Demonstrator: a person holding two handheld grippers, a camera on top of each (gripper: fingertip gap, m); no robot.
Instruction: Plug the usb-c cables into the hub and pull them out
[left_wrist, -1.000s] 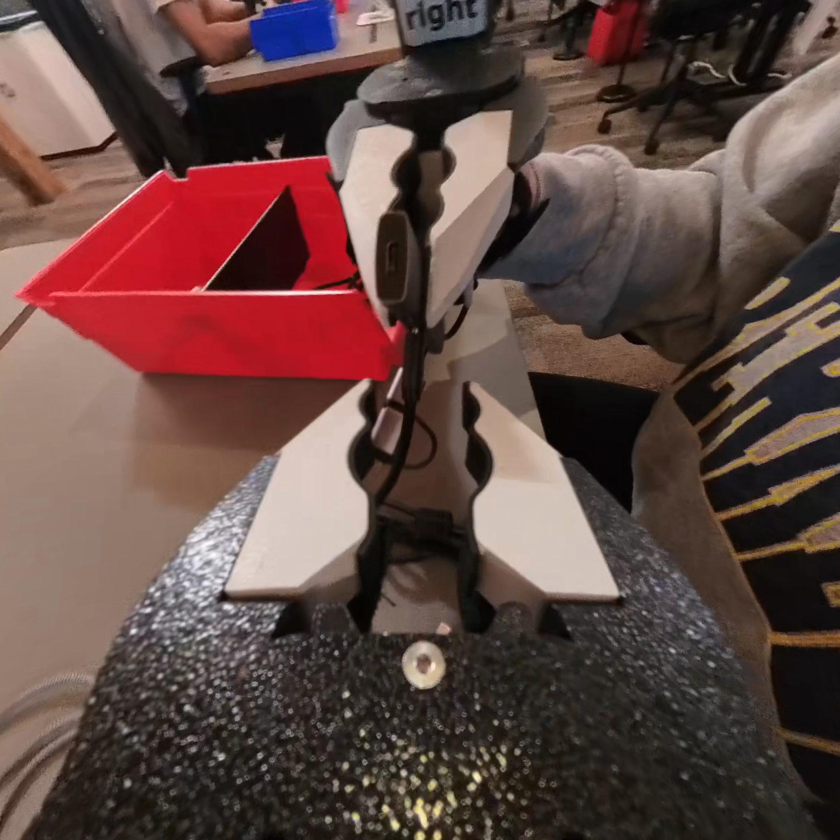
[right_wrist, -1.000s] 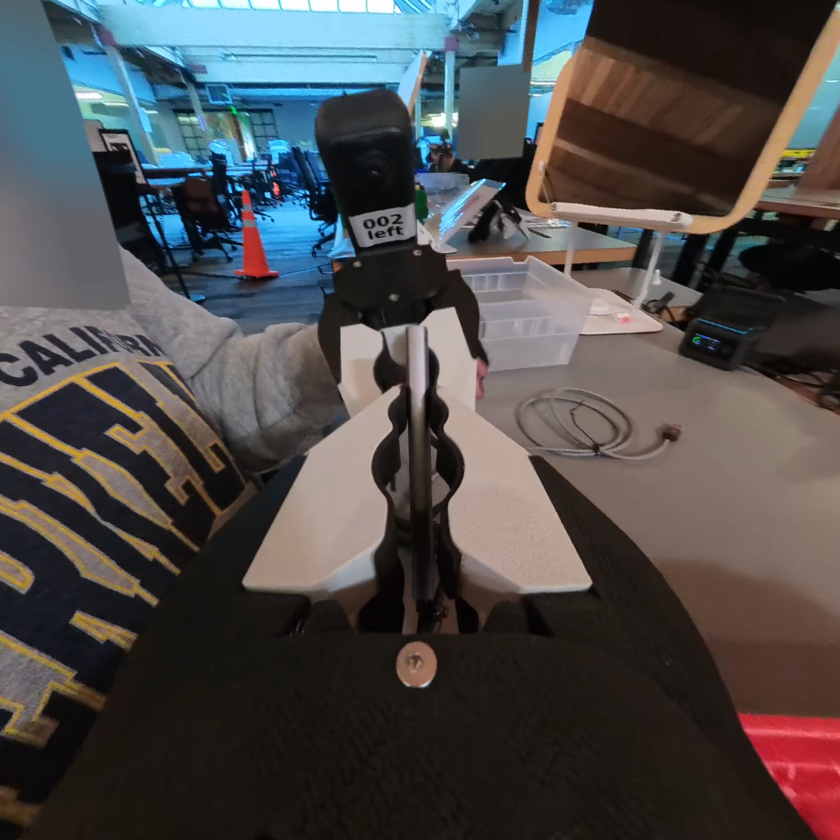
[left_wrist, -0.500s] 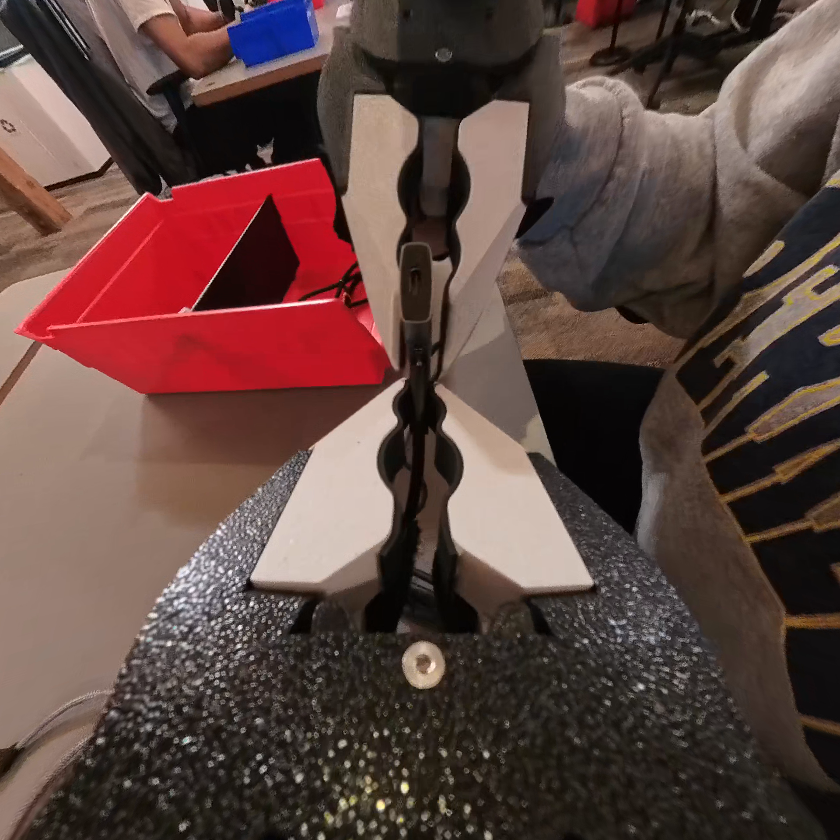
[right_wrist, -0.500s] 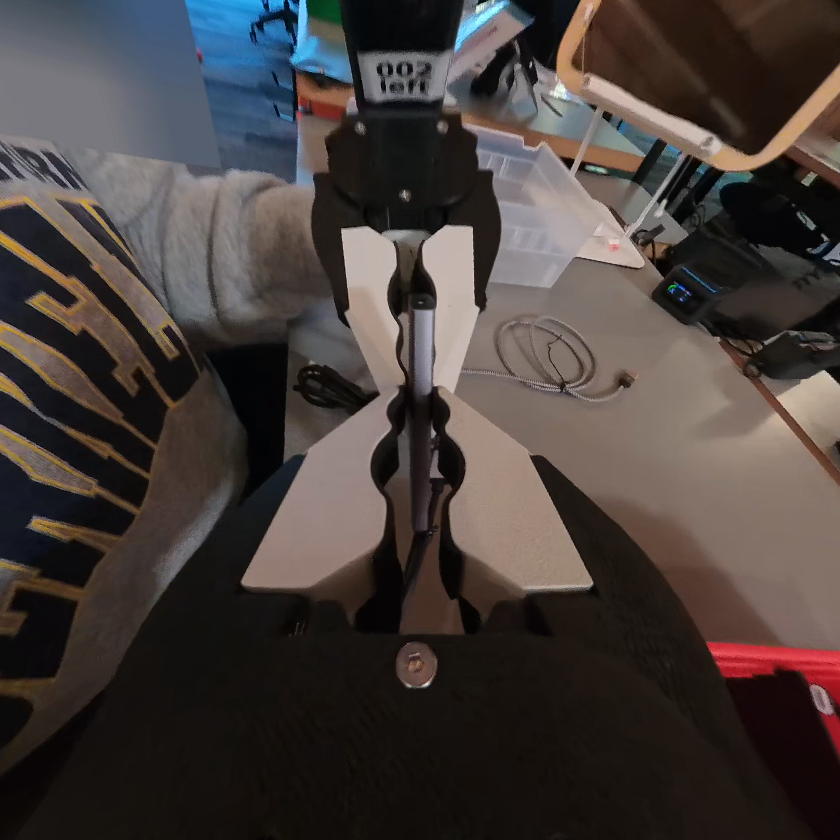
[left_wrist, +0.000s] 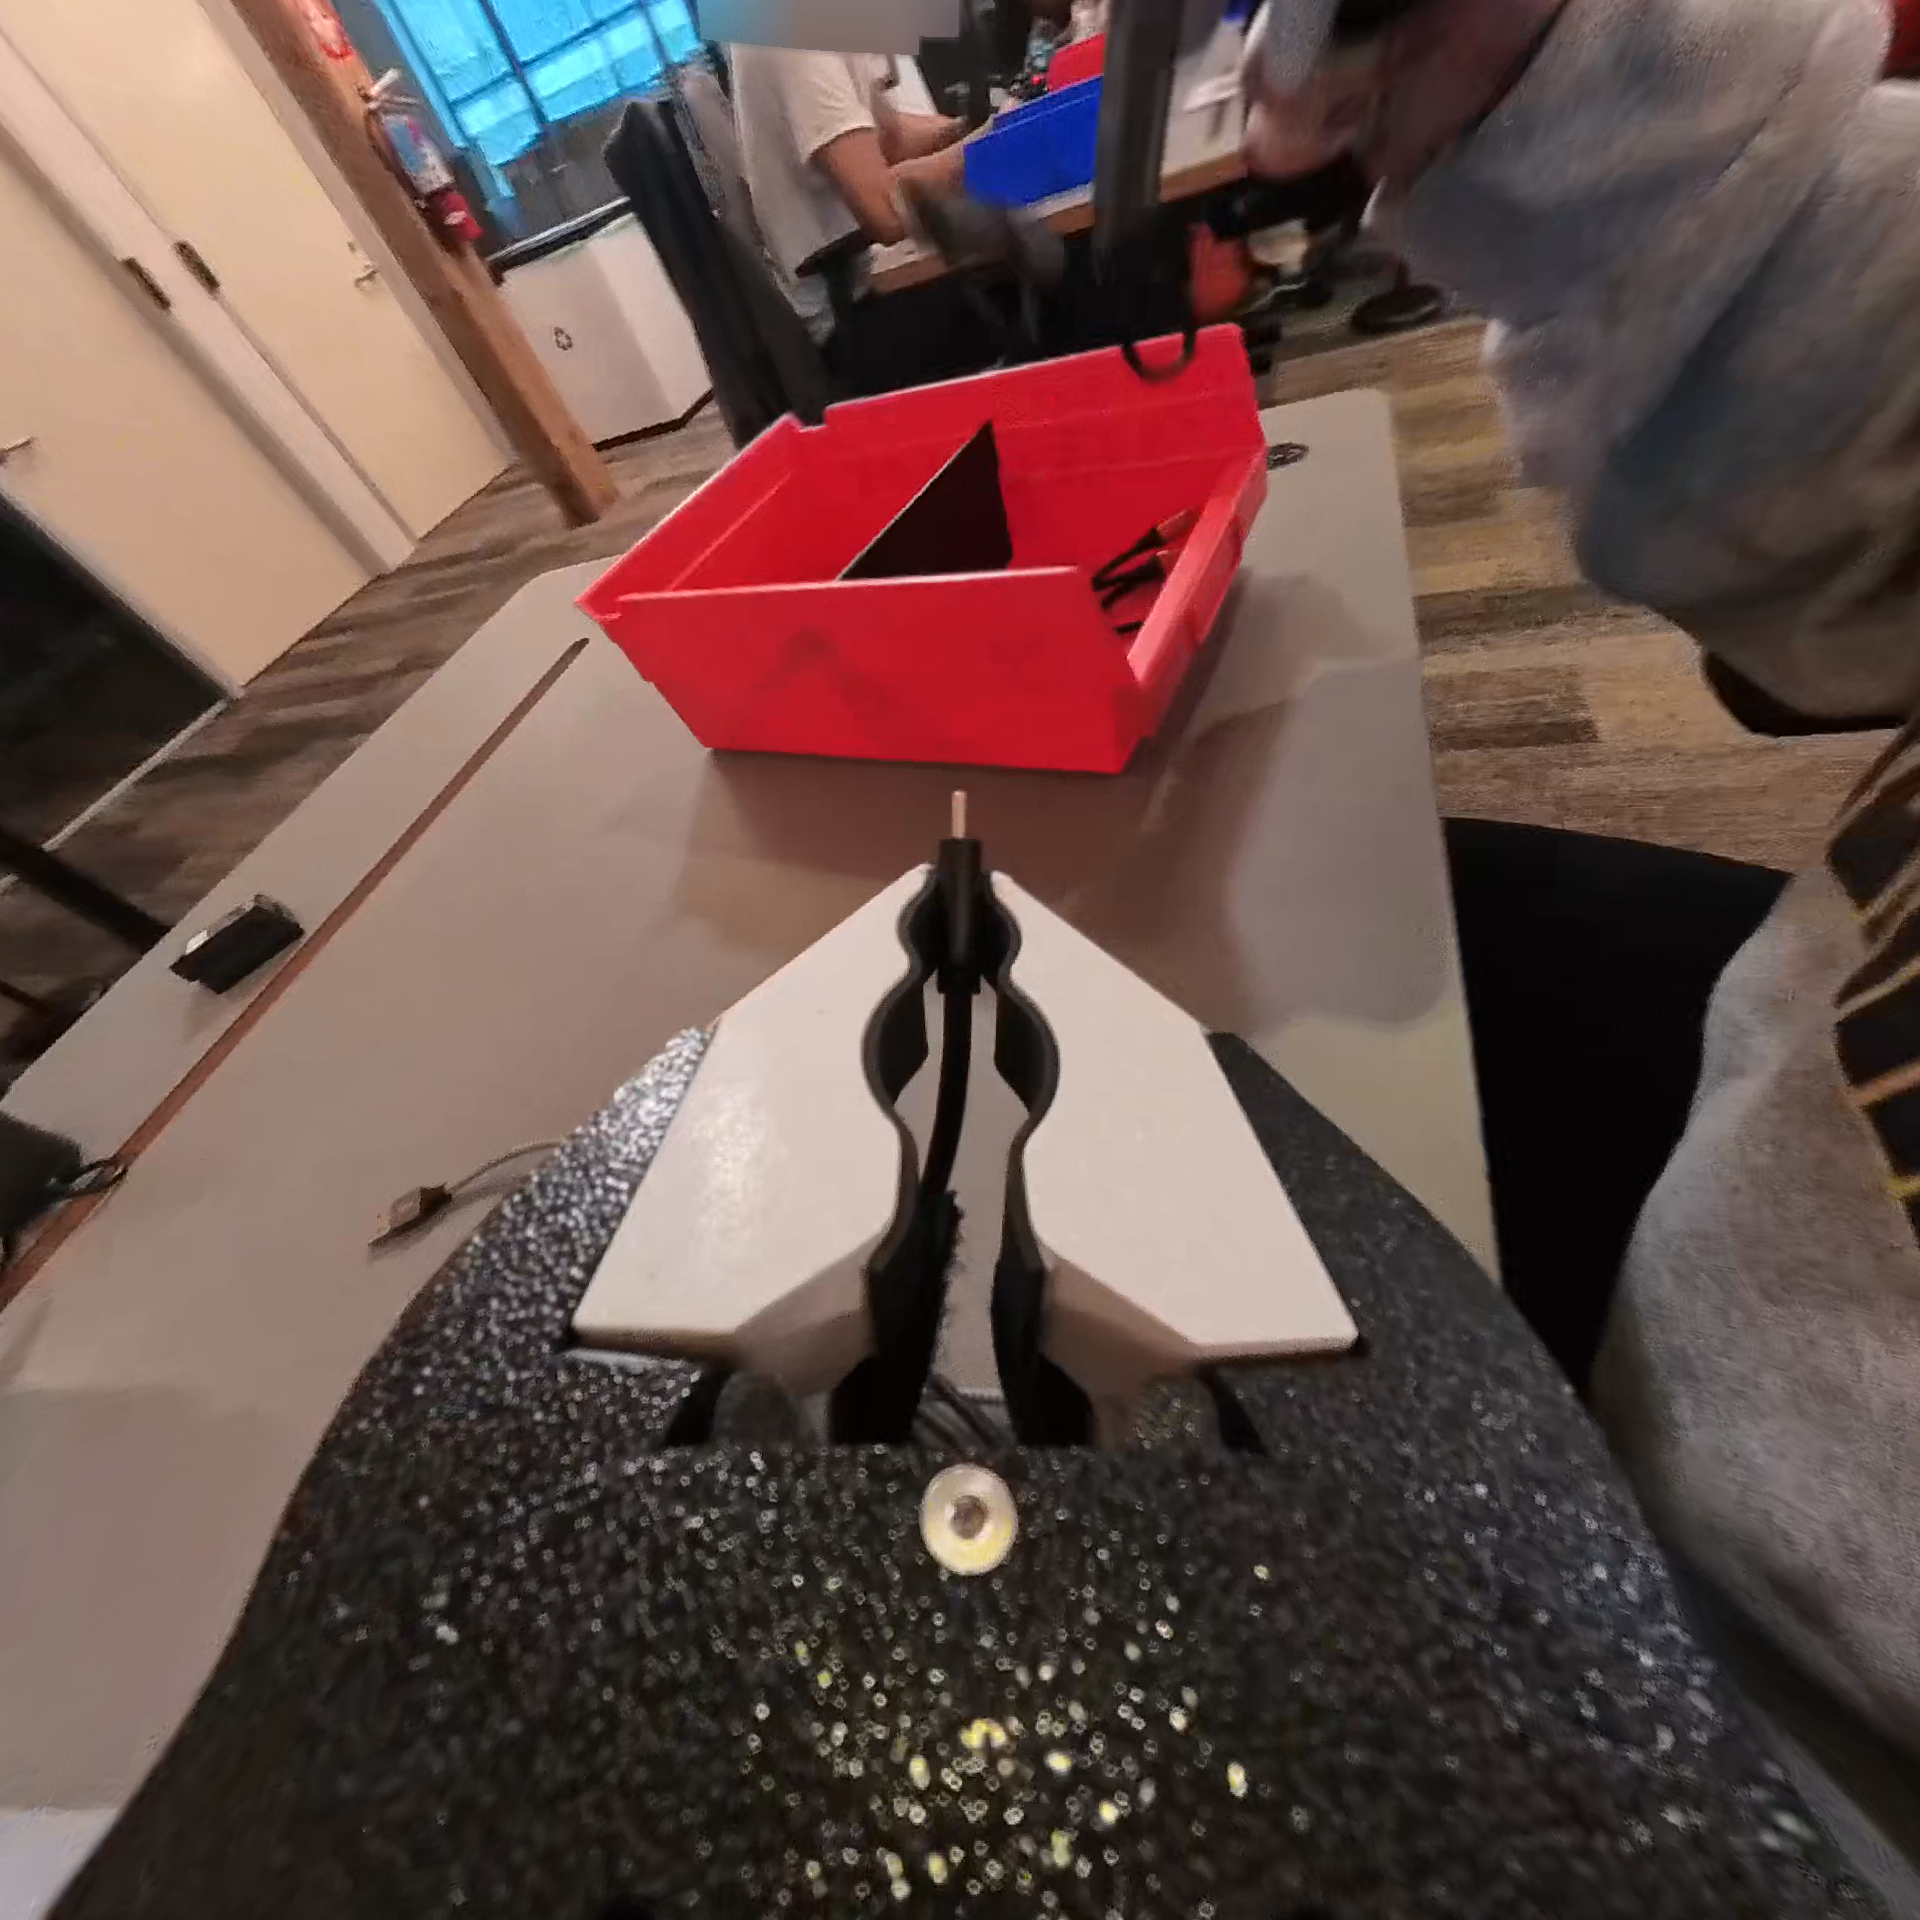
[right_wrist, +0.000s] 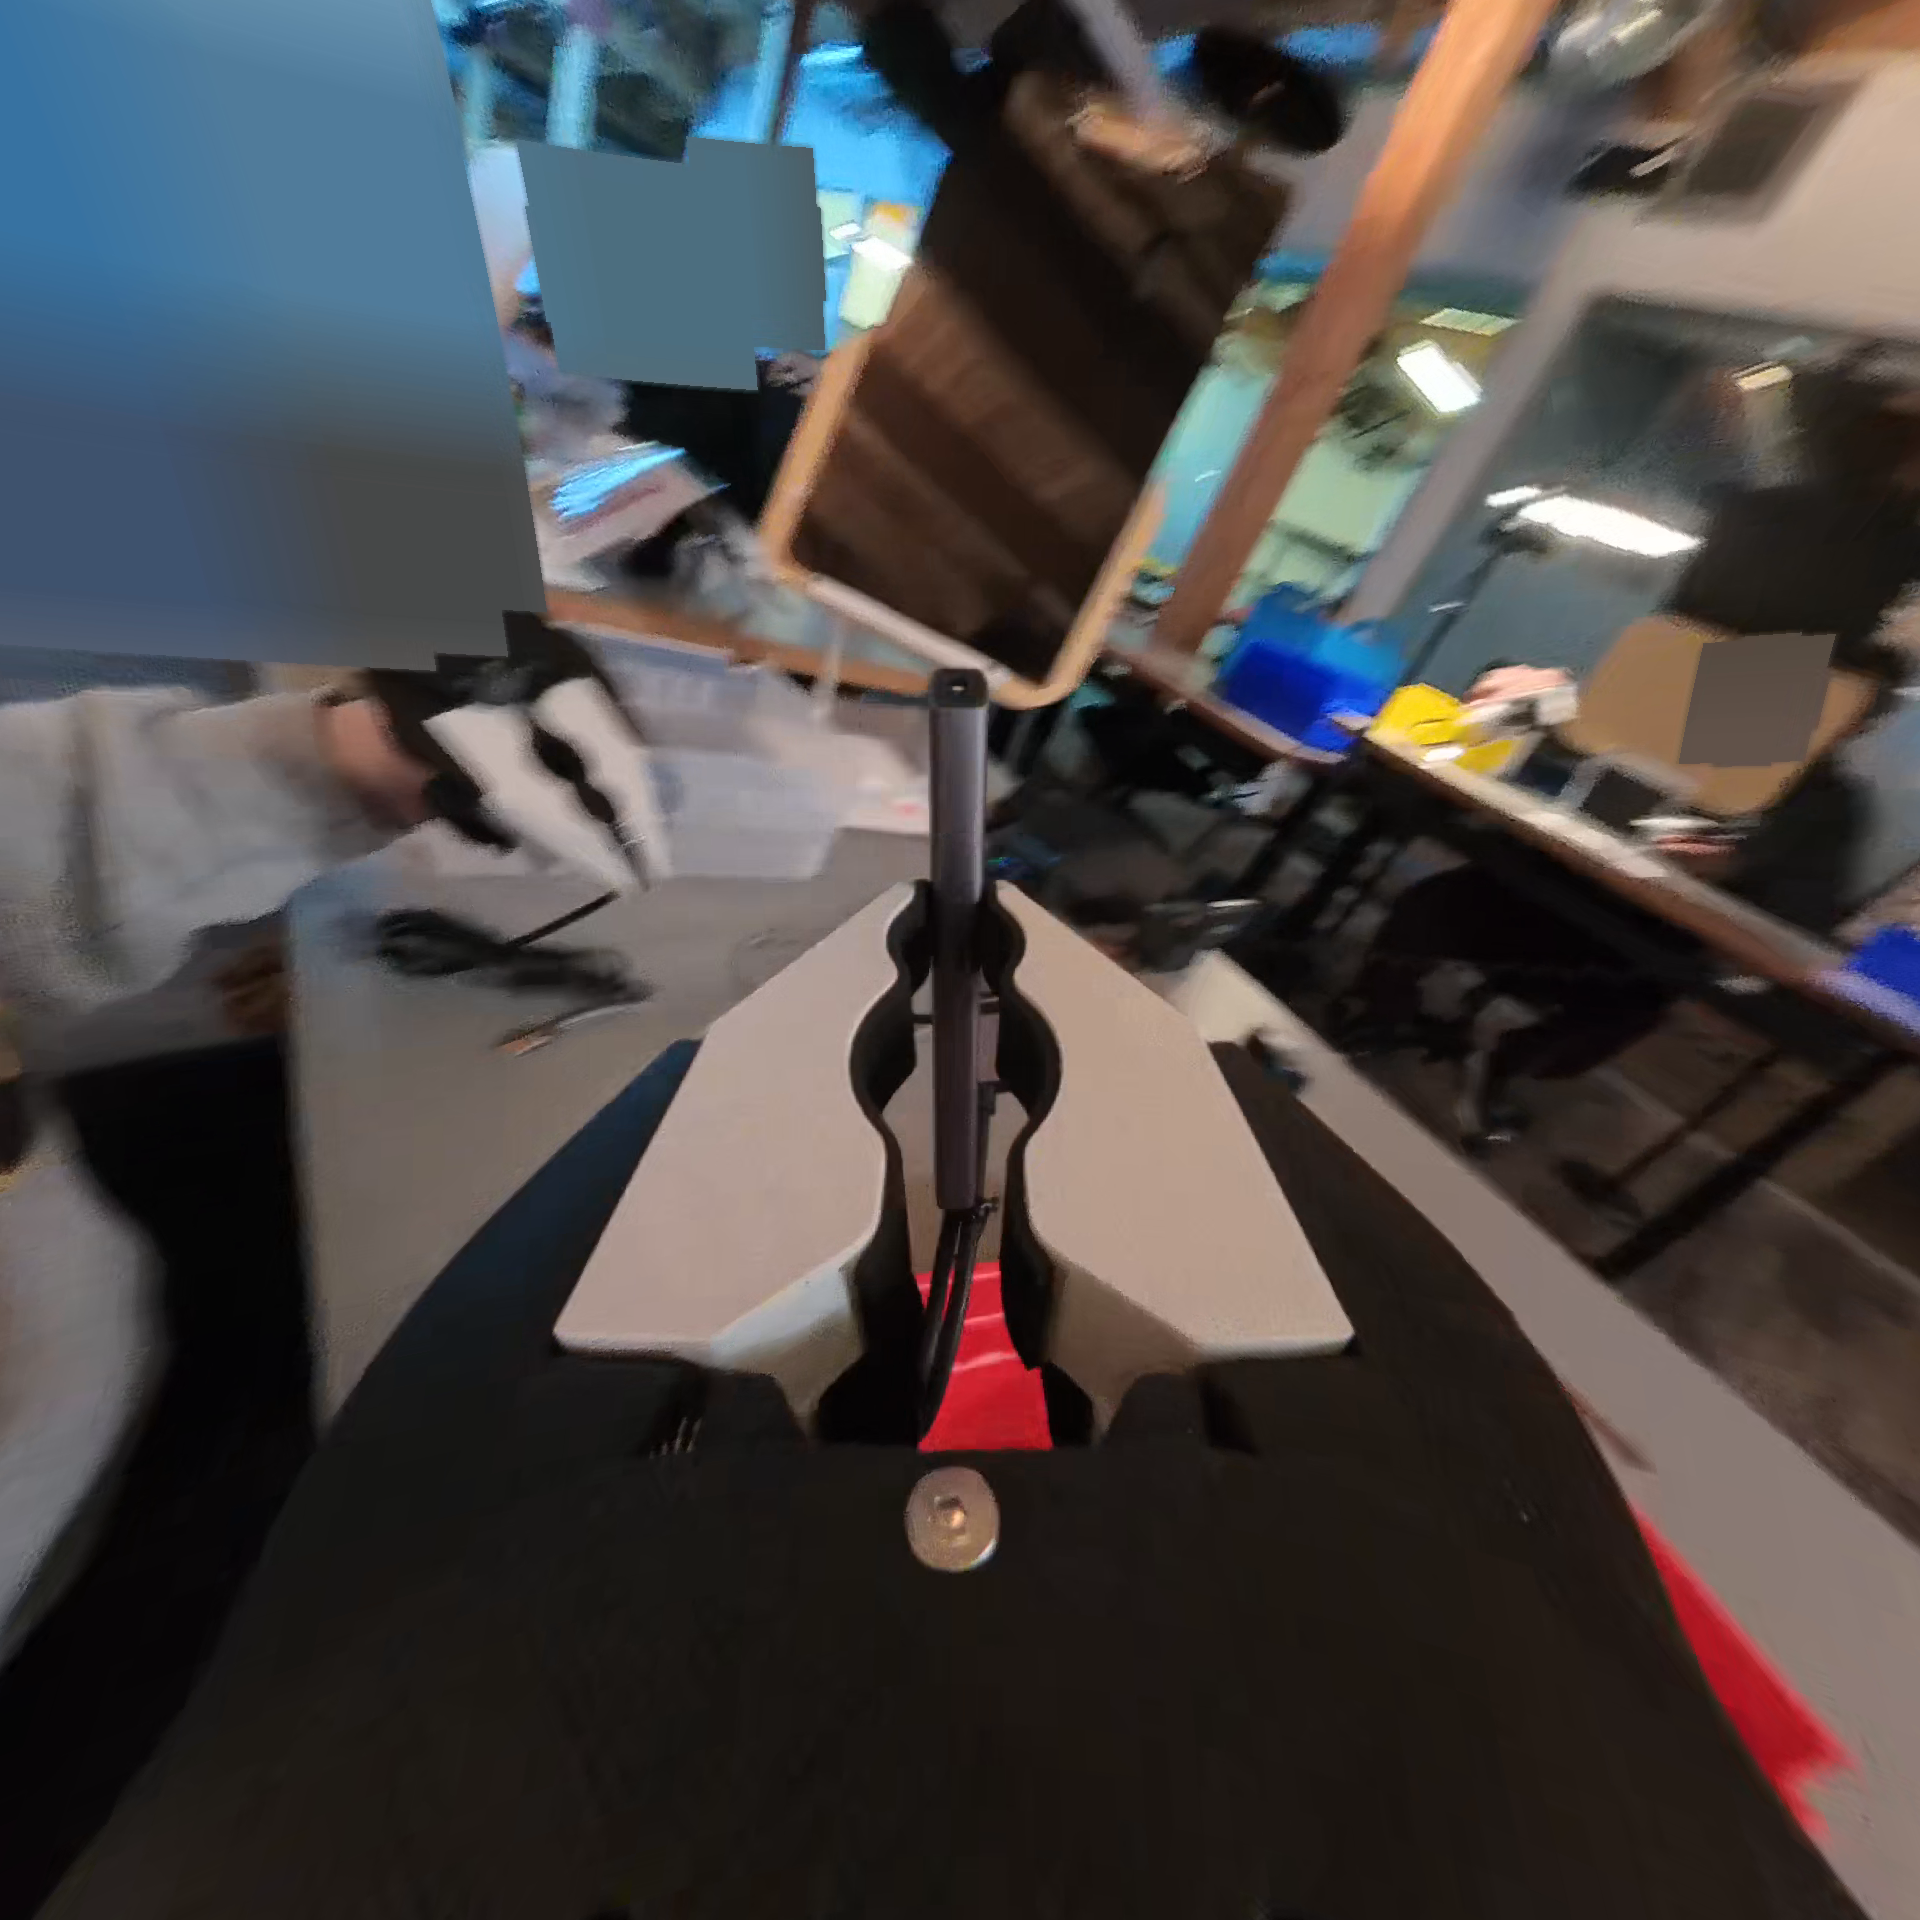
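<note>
Sitting well beyond both tools on the table (left_wrist: 395, 935): red bin (left_wrist: 894, 665), the landmark, with spare black leads inside. Nearer than the bin, left gripper (left_wrist: 961, 883) clenched on the usb-c cable (left_wrist: 961, 914), metal tip bare and unplugged; right gripper (right_wrist: 956, 904) clamped on the slim dark hub (right_wrist: 956, 790), held upright above the bin. Risking a skewed plug at re-entry, or slack lead snagging and twisting it in the jaws.

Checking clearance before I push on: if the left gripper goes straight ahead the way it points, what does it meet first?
Probably the red bin: its front wall stands right ahead of the left gripper and the plug it holds. Bare table lies between; depth is unclear.
</note>
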